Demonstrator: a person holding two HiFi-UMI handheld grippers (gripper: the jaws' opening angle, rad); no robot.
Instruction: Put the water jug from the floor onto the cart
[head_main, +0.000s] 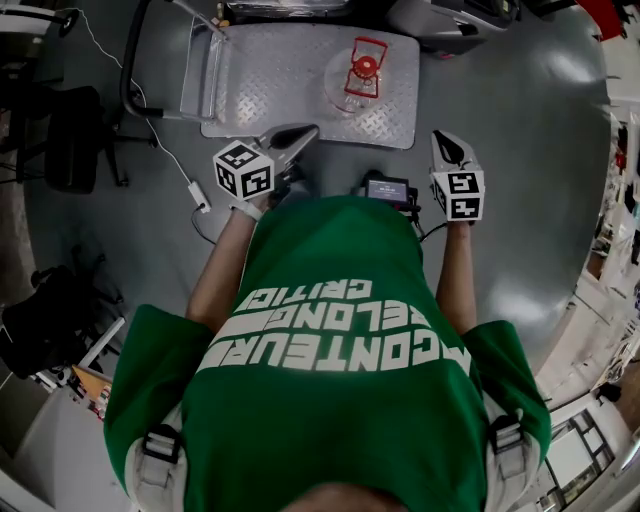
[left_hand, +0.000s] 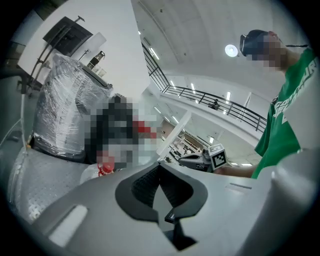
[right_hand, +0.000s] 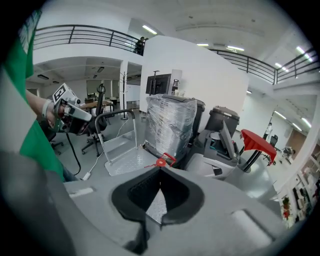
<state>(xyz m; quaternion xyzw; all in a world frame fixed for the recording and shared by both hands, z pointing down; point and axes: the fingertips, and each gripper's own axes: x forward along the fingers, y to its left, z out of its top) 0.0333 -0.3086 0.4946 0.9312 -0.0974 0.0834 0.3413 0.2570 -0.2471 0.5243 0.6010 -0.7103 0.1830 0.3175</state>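
The clear water jug (head_main: 352, 78) with a red cap and red handle stands upright on the right part of the cart's metal platform (head_main: 280, 70). My left gripper (head_main: 303, 133) hovers just in front of the platform's near edge, jaws shut with nothing in them. My right gripper (head_main: 441, 141) is off the platform's right corner, also shut and empty. In the left gripper view the jug's red cap (left_hand: 104, 169) peeks just over the closed left gripper (left_hand: 160, 167). In the right gripper view the red cap (right_hand: 160, 162) shows just above the shut right gripper (right_hand: 160, 173).
The cart's push handle (head_main: 198, 70) rises at the platform's left end. A shrink-wrapped bin (right_hand: 170, 125) stands behind the cart. A cable with a white adapter (head_main: 201, 195) lies on the grey floor; an office chair (head_main: 72, 138) stands to the left.
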